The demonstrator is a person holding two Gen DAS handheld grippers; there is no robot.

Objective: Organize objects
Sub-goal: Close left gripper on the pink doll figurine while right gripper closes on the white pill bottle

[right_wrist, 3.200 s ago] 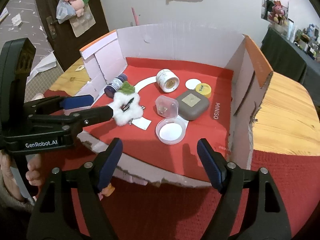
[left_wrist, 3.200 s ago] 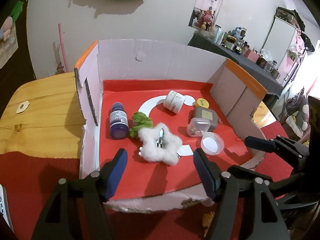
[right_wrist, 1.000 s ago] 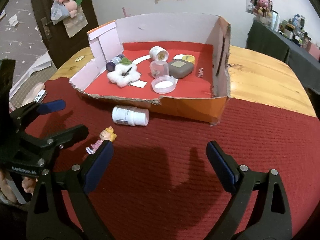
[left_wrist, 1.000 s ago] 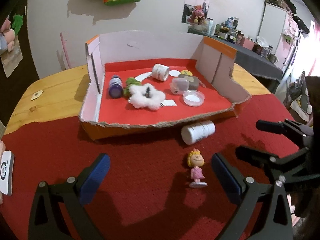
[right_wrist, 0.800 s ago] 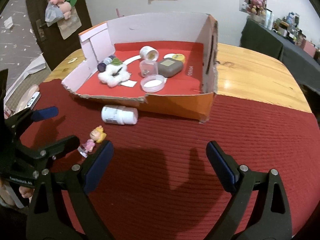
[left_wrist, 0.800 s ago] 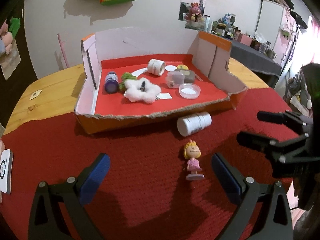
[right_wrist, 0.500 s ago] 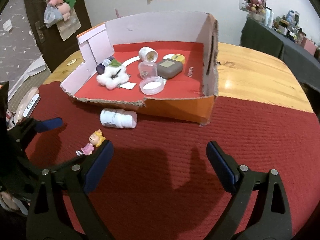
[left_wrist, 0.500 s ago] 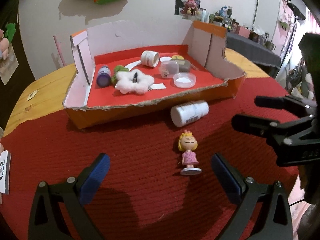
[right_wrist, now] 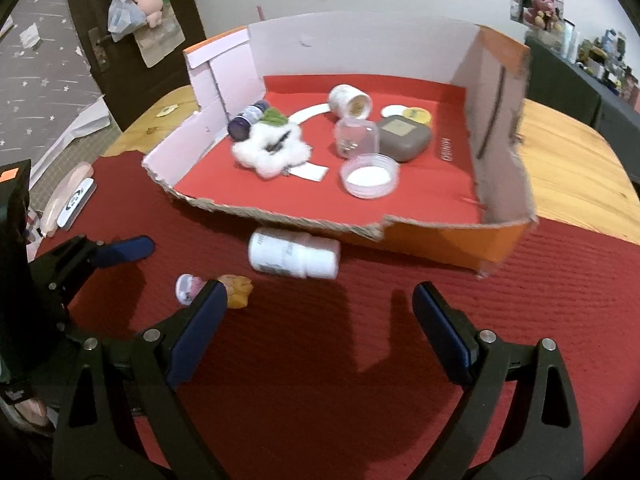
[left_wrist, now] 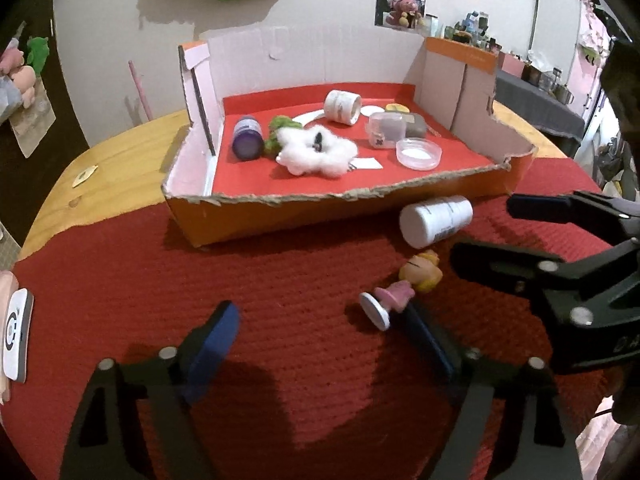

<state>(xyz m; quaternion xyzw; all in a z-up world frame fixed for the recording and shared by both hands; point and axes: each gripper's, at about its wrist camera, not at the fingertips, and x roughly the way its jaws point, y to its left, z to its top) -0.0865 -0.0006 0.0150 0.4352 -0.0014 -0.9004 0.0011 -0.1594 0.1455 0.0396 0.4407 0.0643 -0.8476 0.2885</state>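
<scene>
The doll figurine (left_wrist: 404,292), upright half a second ago, has been tipped onto its side on the red cloth (left_wrist: 200,300), just before the white pill bottle (left_wrist: 436,220) outside the cardboard box (left_wrist: 280,216). Both grippers are held wide apart, the left gripper (left_wrist: 324,336) and the right gripper (right_wrist: 320,312) gripping nothing. The figurine is best straddled squarely before closing.

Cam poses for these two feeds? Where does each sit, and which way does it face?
Left wrist: on the left gripper, low over the red cloth, facing the box; own open fingers below, right gripper at right.
Right wrist: on the right gripper, facing the same box; own open fingers below, left gripper at left.
Shared: box, bottle, doll.
</scene>
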